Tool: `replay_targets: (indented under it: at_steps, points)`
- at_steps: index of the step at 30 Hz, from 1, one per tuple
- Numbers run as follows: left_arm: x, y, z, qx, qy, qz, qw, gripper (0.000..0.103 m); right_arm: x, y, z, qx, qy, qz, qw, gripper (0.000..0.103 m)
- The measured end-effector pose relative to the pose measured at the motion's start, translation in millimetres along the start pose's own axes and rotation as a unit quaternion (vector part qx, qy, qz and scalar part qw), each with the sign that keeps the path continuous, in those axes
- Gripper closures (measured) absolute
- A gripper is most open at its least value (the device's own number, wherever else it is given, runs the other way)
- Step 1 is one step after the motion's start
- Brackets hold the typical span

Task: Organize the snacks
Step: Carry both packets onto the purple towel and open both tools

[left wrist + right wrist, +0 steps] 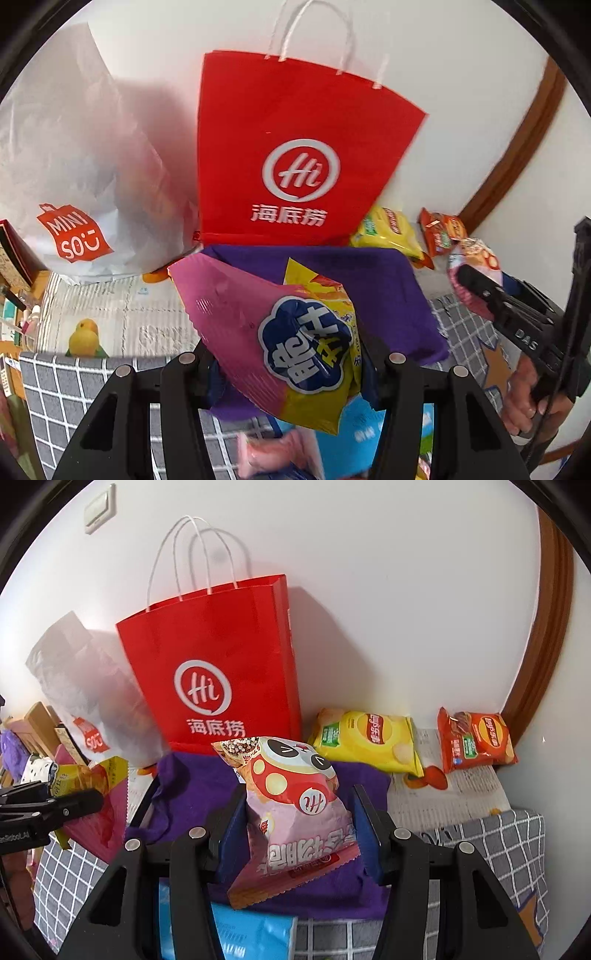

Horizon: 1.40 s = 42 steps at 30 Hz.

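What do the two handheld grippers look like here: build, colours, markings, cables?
Both are matte black frames with silver pivot bolts. The right gripper has blue pads. Seen from the left gripper, the right one bears white "DAS" lettering, and a thin dark cable runs by its handle.

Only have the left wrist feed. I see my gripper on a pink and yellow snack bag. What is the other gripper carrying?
Observer: The right gripper is shut on a pale pink snack bag with a cartoon face.
Operator: What's right of the red paper bag? Squashed at my edge.
Observer: A yellow crisp bag lies flat there, with an orange crisp bag apart from it, nearer the brown door frame.
Operator: Is the red bag's top open?
Observer: Yes, the red paper carrier bag stands upright against the wall, mouth open, white handles up.
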<state>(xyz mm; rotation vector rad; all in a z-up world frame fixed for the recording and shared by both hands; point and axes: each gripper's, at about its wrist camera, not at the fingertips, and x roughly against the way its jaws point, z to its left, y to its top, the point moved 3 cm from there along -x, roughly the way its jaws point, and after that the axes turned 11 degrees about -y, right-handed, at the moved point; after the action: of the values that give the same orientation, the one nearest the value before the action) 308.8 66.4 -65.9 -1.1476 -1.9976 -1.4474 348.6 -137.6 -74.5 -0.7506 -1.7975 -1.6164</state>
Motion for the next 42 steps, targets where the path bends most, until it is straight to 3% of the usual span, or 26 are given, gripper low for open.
replay_targets:
  at_steps: [4,12,21,36,40,42]
  points:
    - [-23.7,4.5,17.2,0.014,0.002,0.01,0.9998,0.05,-21.3,2.4,1.3,0.007,0.013,-0.001,1.0,0.049]
    - [-77.2,0.0,36.3,0.014,0.012,0.047,0.9987,0.05,-78.9,-14.6,2.8,0.033,0.007,0.055,0.998,0.049]
    - [-101.0,-11.1,45.8,0.022,0.009,0.073,0.9971,0.049,-122.9,-34.9,-6.6,0.031,-0.012,0.111,0.993,0.049]
    - [-119.4,-15.5,43.5,0.023,-0.001,0.093,0.9954,0.049,-138.1,-44.4,0.6,0.053,-0.015,0.129,0.99,0.048]
    - [-115.3,-15.9,41.0,0.011,0.006,0.095,0.9954,0.045,-134.0,-41.9,4.5,0.06,-0.011,0.125,0.99,0.035]
    - [-115.8,-14.8,36.7,0.006,0.01,0.091,0.9958,0.038,-127.5,-38.7,6.7,0.07,-0.017,0.111,0.991,0.033]
